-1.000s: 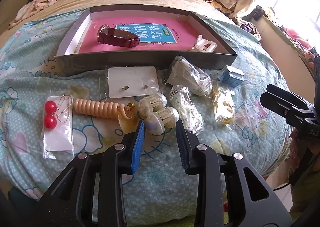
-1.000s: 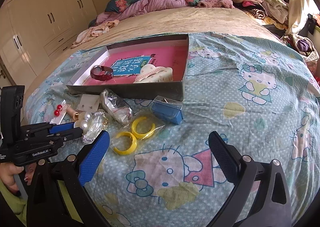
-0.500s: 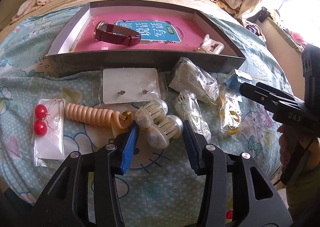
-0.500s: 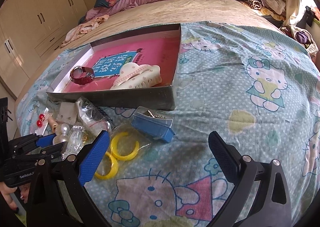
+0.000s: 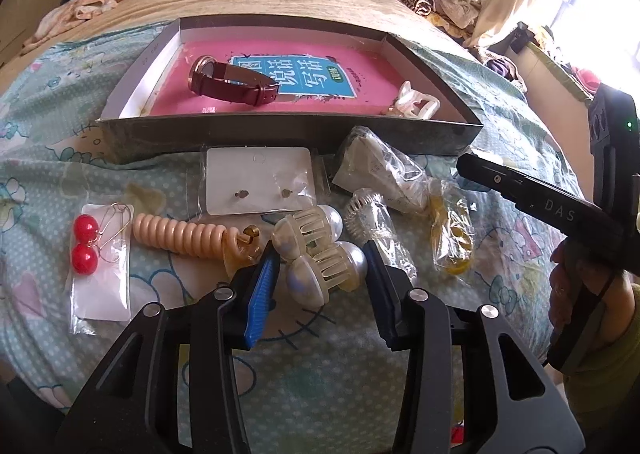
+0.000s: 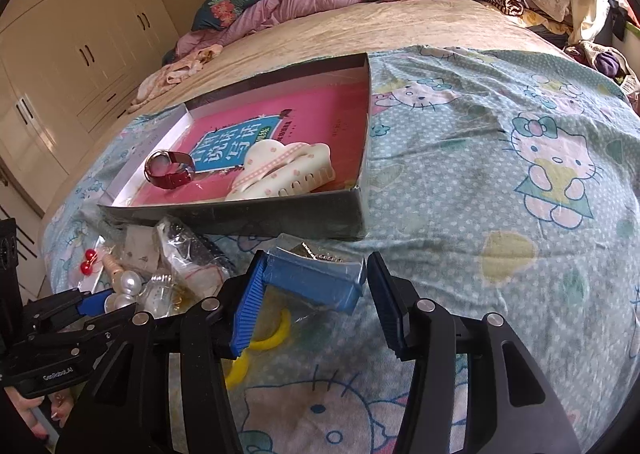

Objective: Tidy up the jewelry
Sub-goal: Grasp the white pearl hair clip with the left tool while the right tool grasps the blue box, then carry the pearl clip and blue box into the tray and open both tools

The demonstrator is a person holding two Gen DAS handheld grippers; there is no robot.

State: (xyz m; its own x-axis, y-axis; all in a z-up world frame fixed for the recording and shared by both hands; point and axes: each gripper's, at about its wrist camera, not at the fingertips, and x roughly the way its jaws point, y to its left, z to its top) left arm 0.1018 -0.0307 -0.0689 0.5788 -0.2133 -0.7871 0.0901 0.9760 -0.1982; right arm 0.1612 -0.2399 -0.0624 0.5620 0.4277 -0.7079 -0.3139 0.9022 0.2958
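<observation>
My left gripper (image 5: 320, 274) is open, its fingers on either side of a pearl hair claw (image 5: 320, 270) lying on the bedspread. My right gripper (image 6: 314, 290) is open, its fingers flanking a small blue box (image 6: 316, 278); contact is unclear. The open grey tray (image 5: 280, 133) with a pink book inside holds a dark red watch (image 5: 232, 83) and a cream hair clip (image 5: 416, 105). In the right wrist view the tray (image 6: 248, 219), the watch (image 6: 170, 169) and the cream clip (image 6: 280, 171) also show.
On the bedspread lie red ball earrings (image 5: 85, 244), a peach spiral hair tie (image 5: 180, 234), an earring card (image 5: 258, 181), bagged items (image 5: 384, 169) and bagged yellow bangles (image 6: 260, 338). Clothes pile at the bed's far end. Wardrobes (image 6: 60, 53) stand left.
Both grippers have moved forward. The left one now straddles the pearl claw. The right one has narrowed and come down around the blue box.
</observation>
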